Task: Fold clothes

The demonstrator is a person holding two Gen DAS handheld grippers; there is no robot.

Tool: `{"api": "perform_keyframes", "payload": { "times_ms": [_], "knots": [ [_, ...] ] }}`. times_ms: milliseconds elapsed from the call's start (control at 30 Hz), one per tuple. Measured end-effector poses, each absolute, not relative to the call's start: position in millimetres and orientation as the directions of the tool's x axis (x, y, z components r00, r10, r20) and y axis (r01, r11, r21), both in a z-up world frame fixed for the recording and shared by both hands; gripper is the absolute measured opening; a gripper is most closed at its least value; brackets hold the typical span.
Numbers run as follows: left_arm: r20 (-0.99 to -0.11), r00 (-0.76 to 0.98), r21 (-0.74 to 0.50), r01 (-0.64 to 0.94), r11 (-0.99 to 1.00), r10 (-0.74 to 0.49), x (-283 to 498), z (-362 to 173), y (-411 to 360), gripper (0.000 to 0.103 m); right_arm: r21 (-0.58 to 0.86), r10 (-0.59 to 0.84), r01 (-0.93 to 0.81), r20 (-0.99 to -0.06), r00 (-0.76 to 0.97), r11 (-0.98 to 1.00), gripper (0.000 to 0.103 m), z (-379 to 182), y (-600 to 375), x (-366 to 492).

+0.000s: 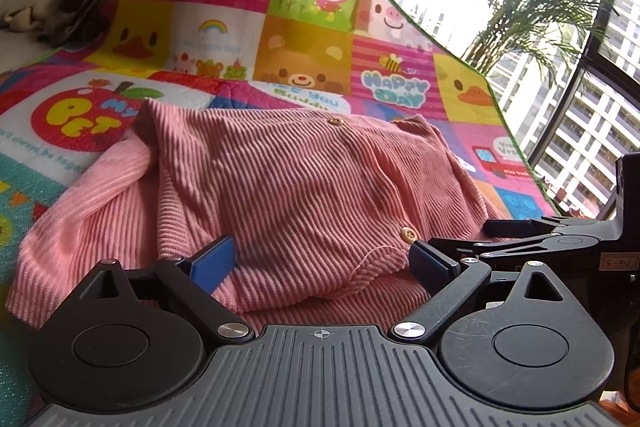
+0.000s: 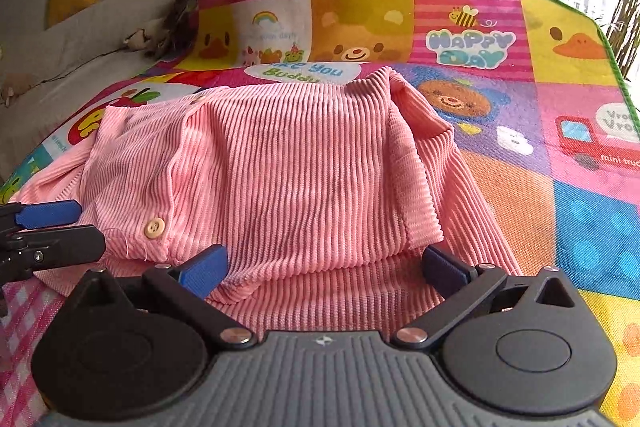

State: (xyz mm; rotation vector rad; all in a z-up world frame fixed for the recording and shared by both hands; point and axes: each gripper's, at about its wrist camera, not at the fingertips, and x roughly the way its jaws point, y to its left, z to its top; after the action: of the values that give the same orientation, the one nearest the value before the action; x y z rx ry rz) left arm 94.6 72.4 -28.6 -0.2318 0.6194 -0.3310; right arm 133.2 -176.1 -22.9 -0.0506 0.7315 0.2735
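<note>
A pink ribbed cardigan (image 1: pixel 296 187) lies folded over itself on a bright cartoon play mat (image 1: pixel 304 27); a pale button (image 1: pixel 408 234) sits near its lower front edge, and a second one (image 1: pixel 335 122) higher up. The left gripper (image 1: pixel 322 261) has its blue-padded fingers (image 1: pixel 214 261) spread wide with the near hem between them, gripping nothing; the right gripper (image 2: pixel 332 267) stands just as wide at the neighbouring hem, each tool's tip edging into the other's view. A potted palm (image 1: pixel 548 3) stands by the window (image 1: pixel 592 115); the soft grey things (image 1: pixel 52 13) on the white seat beyond the mat are too blurred to name, and the sleeve (image 1: pixel 80 207) is partly tucked out of sight.
</note>
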Motion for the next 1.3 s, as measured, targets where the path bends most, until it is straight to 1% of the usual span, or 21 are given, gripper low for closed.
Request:
{"api": "perform_keyframes", "payload": {
  "times_ms": [133, 267, 400, 467, 533, 567, 667, 733, 767, 800, 833, 867, 933, 1000, 1067, 1100, 1133, 1167, 1200, 1233, 1300],
  "knots": [
    [-0.528, 0.768, -0.307, 0.225, 0.925, -0.362, 93, -28, 72, 0.097, 0.056, 0.234, -0.264, -0.664, 0.711, 0.963, 0.103, -22, -178, 133],
    [-0.537, 0.782, -0.281, 0.188, 0.941, -0.317, 88, -26, 68, 0.097, 0.066, 0.241, -0.265, -0.661, 0.711, 0.962, 0.103, -22, -179, 132],
    [-0.537, 0.795, -0.303, 0.13, 0.944, -0.282, 70, -21, 74, 0.097, 0.089, 0.257, -0.265, -0.654, 0.711, 0.96, 0.103, -21, -182, 132],
    [-0.539, 0.806, -0.279, 0.104, 0.955, -0.245, 57, -17, 79, 0.098, 0.105, 0.268, -0.265, -0.65, 0.712, 0.958, 0.103, -21, -185, 132],
    [-0.529, 0.833, -0.234, 0.041, 0.971, -0.163, 48, -12, 86, 0.099, 0.114, 0.274, -0.265, -0.647, 0.712, 0.957, 0.103, -21, -186, 132],
    [-0.516, 0.851, -0.211, -0.016, 0.977, -0.097, 44, -8, 93, 0.099, 0.118, 0.277, -0.265, -0.645, 0.712, 0.957, 0.103, -21, -186, 132],
    [-0.514, 0.857, -0.208, -0.155, 0.966, 0.027, 45, -3, 121, 0.098, 0.133, 0.287, -0.265, -0.641, 0.712, 0.955, 0.103, -21, -188, 131],
    [-0.549, 0.833, -0.189, -0.208, 0.96, 0.073, 51, -5, 134, 0.098, 0.142, 0.292, -0.264, -0.637, 0.713, 0.954, 0.103, -21, -189, 132],
    [-0.564, 0.823, -0.185, -0.208, 0.96, 0.069, 53, -8, 136, 0.097, 0.145, 0.294, -0.264, -0.636, 0.713, 0.953, 0.103, -21, -189, 132],
    [-0.58, 0.812, -0.182, -0.208, 0.961, 0.066, 55, -12, 139, 0.091, 0.148, 0.296, -0.264, -0.635, 0.713, 0.953, 0.103, -21, -190, 132],
    [-0.594, 0.802, -0.179, -0.207, 0.962, 0.062, 56, -15, 141, 0.076, 0.151, 0.298, -0.264, -0.634, 0.713, 0.953, 0.103, -21, -190, 132],
    [-0.595, 0.802, -0.172, -0.197, 0.965, 0.058, 57, -15, 139, 0.073, 0.153, 0.299, -0.264, -0.633, 0.714, 0.952, 0.103, -21, -190, 132],
    [-0.597, 0.801, -0.157, -0.178, 0.971, 0.05, 58, -17, 137, 0.073, 0.158, 0.303, -0.263, -0.631, 0.714, 0.952, 0.103, -21, -191, 132],
    [-0.599, 0.8, -0.143, -0.158, 0.977, 0.042, 59, -19, 134, 0.061, 0.169, 0.31, -0.264, -0.627, 0.715, 0.95, 0.103, -21, -193, 131],
    [-0.6, 0.799, -0.131, -0.152, 0.98, 0.044, 61, -20, 133, 0.037, 0.184, 0.324, -0.268, -0.62, 0.714, 0.946, 0.103, -20, -195, 130],
    [-0.602, 0.797, -0.133, -0.152, 0.979, 0.042, 62, -20, 135, 0.032, 0.188, 0.335, -0.279, -0.617, 0.712, 0.942, 0.103, -19, -195, 128],
    [-0.604, 0.796, -0.137, -0.152, 0.979, 0.039, 63, -20, 136, 0.022, 0.192, 0.346, -0.29, -0.613, 0.71, 0.937, 0.103, -17, -195, 126],
    [-0.605, 0.796, -0.144, -0.15, 0.978, 0.033, 63, -19, 138, 0.017, 0.196, 0.357, -0.301, -0.61, 0.708, 0.933, 0.103, -15, -195, 124],
    [-0.604, 0.796, -0.147, -0.145, 0.978, 0.027, 63, -18, 139, 0.016, 0.194, 0.372, -0.322, -0.602, 0.707, 0.926, 0.103, -12, -193, 121],
    [-0.603, 0.797, -0.149, -0.137, 0.979, 0.02, 62, -18, 139, 0.013, 0.17, 0.394, -0.368, -0.581, 0.712, 0.914, 0.103, -6, -188, 114],
    [-0.59, 0.807, -0.173, -0.103, 0.98, -0.02, 62, -14, 140, 0.01, 0.076, 0.427, -0.459, -0.524, 0.737, 0.885, 0.103, 7, -172, 100]
  ]
}}
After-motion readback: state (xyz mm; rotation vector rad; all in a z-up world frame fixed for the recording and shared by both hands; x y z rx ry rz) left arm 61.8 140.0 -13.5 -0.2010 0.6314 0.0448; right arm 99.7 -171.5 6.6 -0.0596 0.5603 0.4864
